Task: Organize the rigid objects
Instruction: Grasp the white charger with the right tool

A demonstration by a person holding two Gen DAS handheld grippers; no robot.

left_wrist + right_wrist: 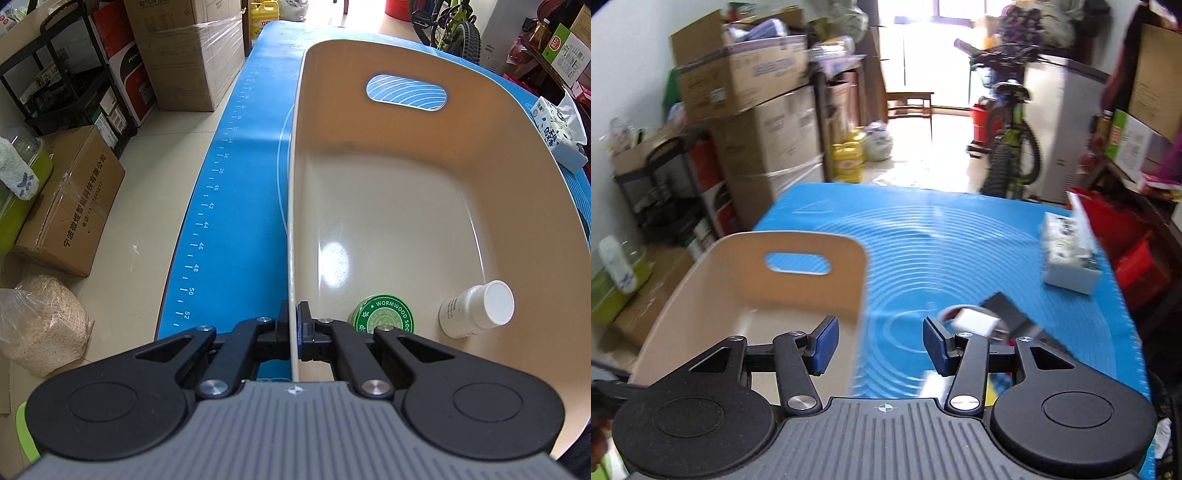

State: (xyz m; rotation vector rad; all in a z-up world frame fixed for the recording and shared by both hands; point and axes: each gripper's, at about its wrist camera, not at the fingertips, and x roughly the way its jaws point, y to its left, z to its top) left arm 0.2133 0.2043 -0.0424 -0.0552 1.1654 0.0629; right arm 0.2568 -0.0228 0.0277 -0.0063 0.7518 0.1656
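Note:
A beige plastic bin (388,206) with a handle slot stands on the blue mat (243,206). My left gripper (294,321) is shut on the bin's near left rim, which runs up between the pads. Inside the bin lie a round green tin (384,314) and a white bottle (476,310) on its side. In the right wrist view my right gripper (881,341) hangs open above the bin's right wall (862,280), with nothing between its blue pads (823,341). Blurred small objects, one white (973,321) and one dark (1008,310), lie on the mat (942,243) just right of it.
A tissue box (1069,254) sits at the mat's right side. Cardboard boxes (184,51), a black shelf rack (62,70) and a bag of grain (44,325) crowd the floor at left. A bicycle (1012,147) stands beyond the table's far edge.

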